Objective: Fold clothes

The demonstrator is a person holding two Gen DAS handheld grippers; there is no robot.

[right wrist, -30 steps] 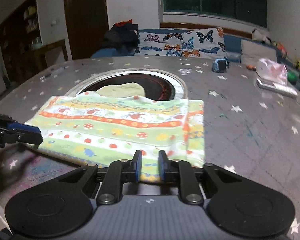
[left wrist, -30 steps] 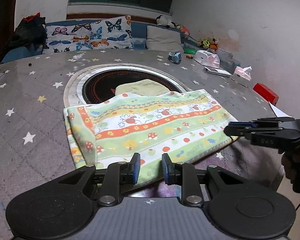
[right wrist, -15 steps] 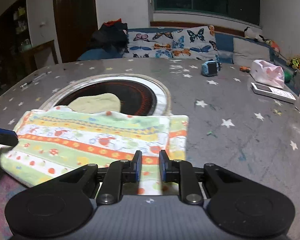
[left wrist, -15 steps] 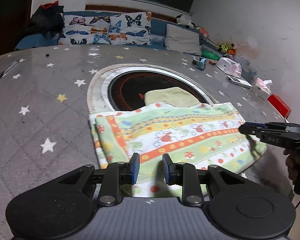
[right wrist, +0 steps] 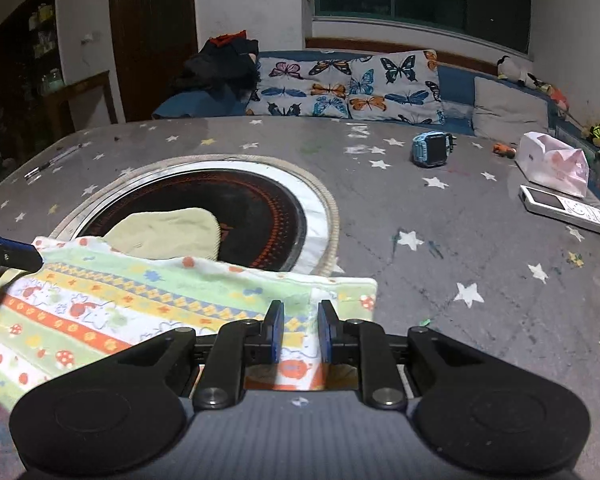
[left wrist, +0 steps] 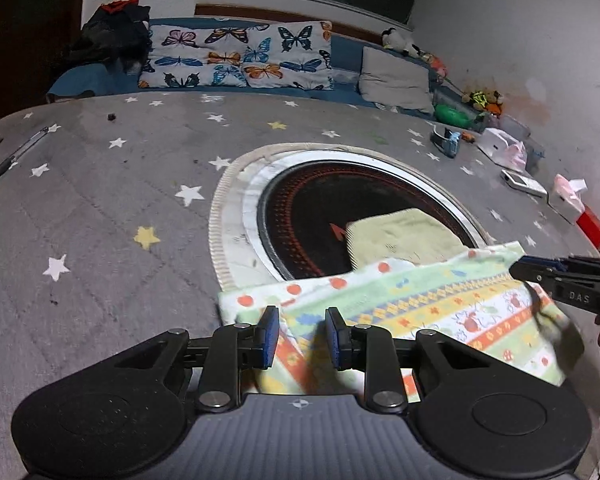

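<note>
A folded cloth with green, yellow and orange stripes and mushroom prints (left wrist: pixel 440 312) (right wrist: pixel 140 304) lies on the grey star-patterned table. A pale yellow folded cloth (left wrist: pixel 400 236) (right wrist: pixel 168 232) lies behind it on the round black inset. My left gripper (left wrist: pixel 302 336) straddles the striped cloth's left near corner, with its jaws a little apart and the cloth between them. My right gripper (right wrist: pixel 300 330) straddles the right near corner the same way. Each gripper shows in the other's view, the right gripper (left wrist: pixel 556 276) at the right edge and the left gripper (right wrist: pixel 12 254) at the left edge.
The round black inset with a white rim (left wrist: pixel 268 184) (right wrist: pixel 312 216) sits mid-table. A blue watch (right wrist: pixel 432 148), a white pouch (right wrist: pixel 552 164), a white handset (right wrist: pixel 560 208) and a red box (left wrist: pixel 592 230) lie to the right. A pen (left wrist: pixel 12 160) lies far left. A sofa with cushions stands behind.
Both grippers have moved forward over the near edge of the striped cloth, so its corners now lie between the jaws. The cloth's near edge has lifted and bunched a little.
</note>
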